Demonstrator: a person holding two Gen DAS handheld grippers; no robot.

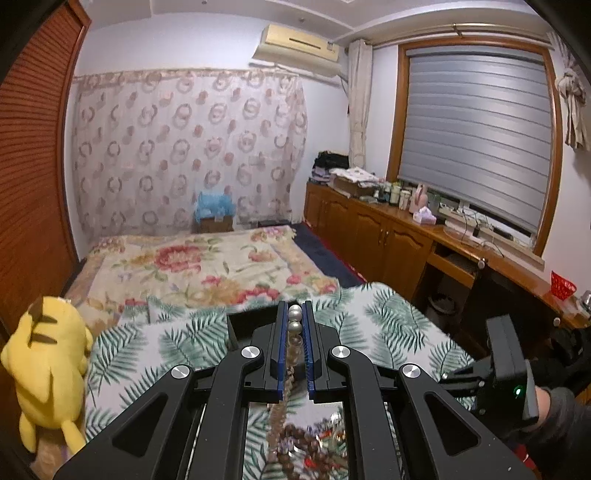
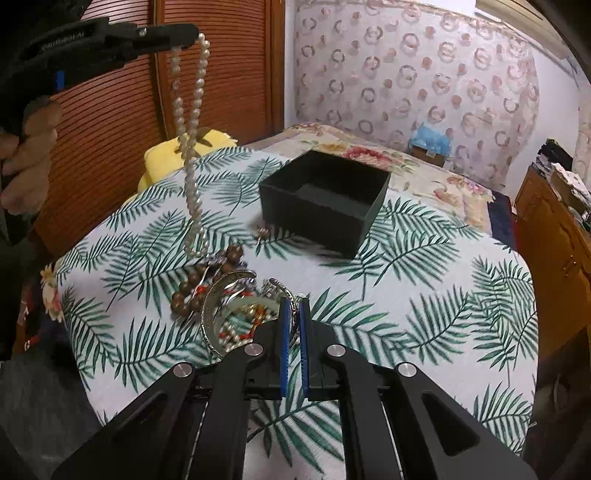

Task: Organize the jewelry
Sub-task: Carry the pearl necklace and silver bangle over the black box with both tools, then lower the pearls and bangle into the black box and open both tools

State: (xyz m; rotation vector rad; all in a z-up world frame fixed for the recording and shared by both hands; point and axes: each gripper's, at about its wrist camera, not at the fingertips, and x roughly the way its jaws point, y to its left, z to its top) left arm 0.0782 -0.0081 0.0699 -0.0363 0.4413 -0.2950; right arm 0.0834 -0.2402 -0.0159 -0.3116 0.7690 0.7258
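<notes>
My left gripper (image 1: 294,306) is shut on a pearl necklace (image 1: 294,326). In the right wrist view that gripper (image 2: 192,35) is high at the upper left, and the pearl necklace (image 2: 192,184) hangs from it in a long loop. The loop's lower end reaches the jewelry pile. My right gripper (image 2: 294,301) is shut on the patterned band of a silver bangle (image 2: 210,314), at the pile's near edge. A wooden bead bracelet (image 2: 207,280) lies in the pile. An open black box (image 2: 325,199) stands behind it, with nothing showing inside.
The palm-leaf cloth (image 2: 424,295) covers the table. A small earring (image 2: 263,232) lies beside the box. A yellow plush toy (image 1: 48,369) sits at the table's left edge. Beyond are a floral bed (image 1: 192,266) and wooden cabinets (image 1: 388,236) on the right.
</notes>
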